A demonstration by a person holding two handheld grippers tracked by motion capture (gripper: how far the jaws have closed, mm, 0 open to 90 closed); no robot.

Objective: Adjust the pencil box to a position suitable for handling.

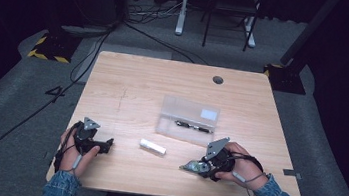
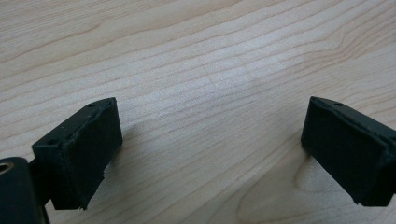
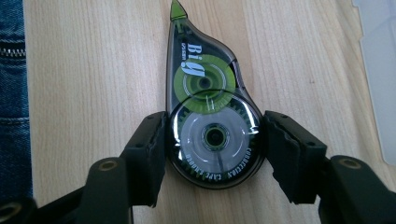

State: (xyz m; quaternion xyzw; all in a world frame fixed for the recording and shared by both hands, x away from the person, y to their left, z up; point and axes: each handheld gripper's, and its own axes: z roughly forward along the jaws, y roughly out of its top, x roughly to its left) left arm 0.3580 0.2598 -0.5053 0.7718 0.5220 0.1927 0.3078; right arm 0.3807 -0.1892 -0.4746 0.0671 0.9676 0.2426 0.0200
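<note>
- Your right hand-held gripper (image 3: 212, 140) has its jaws around the round rear body of the correction tape dispenser (image 3: 210, 116). The left pad looks to be touching the casing; at the right pad you cannot tell contact from a thin gap, so treat this as a grip not yet sure.
- The dispenser lies flat on the worktop (image 1: 128, 87), near your edge of it, just in front of the clear plastic case (image 1: 188, 120).
- Risk: the pads bear on a curved, glossy shell. If you lift before both press firmly, it could squirt forward or pivot out of the jaws.
- Risk: the case is close by, so a careless swing could knock it.
- Its long axis runs straight away from the gripper, the green tip (image 3: 178, 10) pointing off from the jaws; in the high view that tip aims to the left.
- Your left hand-held gripper (image 2: 210, 140) stands wide over bare wood, holding nothing.
- A white stick-like item (image 1: 152, 146) lies between your hands.
</note>
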